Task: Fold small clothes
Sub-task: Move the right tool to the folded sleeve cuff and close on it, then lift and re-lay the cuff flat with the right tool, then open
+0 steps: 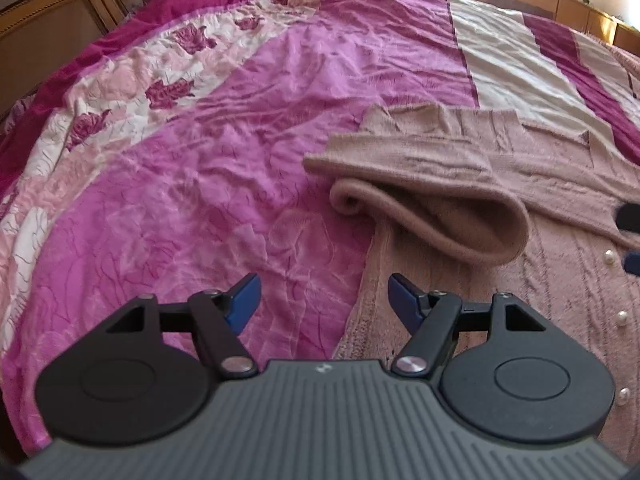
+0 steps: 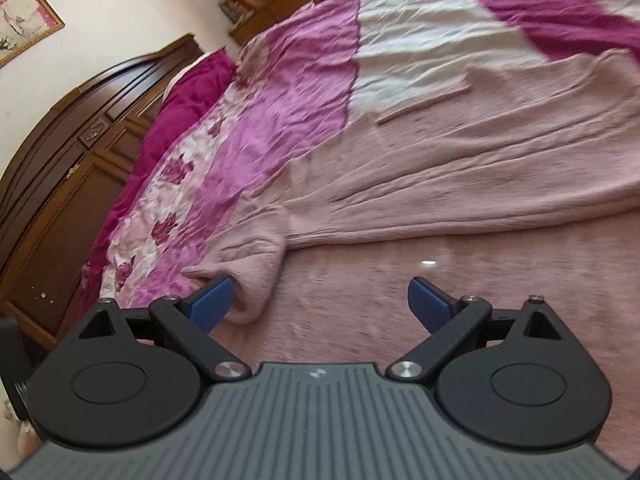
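A dusty-pink knitted cardigan [image 1: 540, 208] with pearl buttons lies spread on the bed, at the right of the left wrist view. One sleeve [image 1: 424, 196] is folded across its chest, the cuff opening toward me. My left gripper [image 1: 324, 300] hovers open over the cardigan's left edge, nothing between its blue pads. In the right wrist view the cardigan [image 2: 460, 168] fills the middle and right, slightly blurred. My right gripper [image 2: 320, 304] stands open above the knit, its left pad [image 2: 212, 304] next to the sleeve cuff [image 2: 256, 276]. Its dark tips [image 1: 630, 236] peek in at the right edge of the left wrist view.
The bed is covered by a pink, magenta and white floral bedspread [image 1: 208, 168]. A dark wooden headboard [image 2: 68, 152] stands at the bed's head, with a framed picture [image 2: 24, 16] on the wall above. Wooden cabinets [image 1: 52, 28] run behind the bed.
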Action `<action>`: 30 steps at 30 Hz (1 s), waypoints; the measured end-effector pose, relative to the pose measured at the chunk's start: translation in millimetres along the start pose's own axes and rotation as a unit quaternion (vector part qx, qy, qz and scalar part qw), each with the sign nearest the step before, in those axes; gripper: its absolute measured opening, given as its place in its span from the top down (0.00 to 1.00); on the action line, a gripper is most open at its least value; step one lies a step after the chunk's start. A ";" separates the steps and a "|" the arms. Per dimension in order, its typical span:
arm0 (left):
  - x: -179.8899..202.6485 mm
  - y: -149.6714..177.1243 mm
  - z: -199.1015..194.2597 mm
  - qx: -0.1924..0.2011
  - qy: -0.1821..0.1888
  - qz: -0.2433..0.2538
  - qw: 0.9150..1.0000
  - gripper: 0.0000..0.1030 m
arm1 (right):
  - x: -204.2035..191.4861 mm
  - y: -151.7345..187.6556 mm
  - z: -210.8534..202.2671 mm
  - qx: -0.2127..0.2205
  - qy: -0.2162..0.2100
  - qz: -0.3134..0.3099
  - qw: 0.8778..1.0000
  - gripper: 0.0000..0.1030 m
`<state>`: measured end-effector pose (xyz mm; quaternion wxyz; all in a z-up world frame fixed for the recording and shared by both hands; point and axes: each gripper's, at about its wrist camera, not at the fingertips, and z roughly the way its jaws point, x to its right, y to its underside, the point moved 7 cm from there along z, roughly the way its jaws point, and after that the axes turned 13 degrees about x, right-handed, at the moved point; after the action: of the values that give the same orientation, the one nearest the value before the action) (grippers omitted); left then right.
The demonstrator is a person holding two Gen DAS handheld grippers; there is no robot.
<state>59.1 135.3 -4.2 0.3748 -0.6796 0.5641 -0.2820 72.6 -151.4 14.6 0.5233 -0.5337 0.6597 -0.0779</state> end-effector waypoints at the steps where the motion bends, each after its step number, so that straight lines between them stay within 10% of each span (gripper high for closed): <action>1: 0.9 2.3 2.2 -0.002 0.001 0.000 1.000 0.31 | -5.1 0.1 9.5 -0.008 -0.003 0.006 1.000 0.05; 11: 8.7 14.1 15.5 -0.006 0.011 0.007 1.000 0.31 | -35.9 12.0 94.2 -0.081 -0.018 0.044 0.996 0.10; 17: 8.7 11.0 17.5 0.000 0.020 -0.006 1.000 0.31 | -48.5 16.7 127.9 -0.121 -0.020 0.046 0.991 0.58; 19: 10.0 7.9 18.6 0.005 0.023 -0.008 1.000 0.31 | -59.4 12.4 130.0 -0.117 -0.021 0.011 0.993 0.83; 30: 24.3 -13.4 55.7 0.037 0.043 -0.046 0.997 0.31 | -142.3 -64.7 113.2 -0.008 -0.055 -0.232 0.971 0.88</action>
<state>116.4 123.3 -25.3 0.3616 -0.6776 0.5373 -0.3484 183.7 -15.0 94.0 0.5220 -0.6800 0.4885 -0.1627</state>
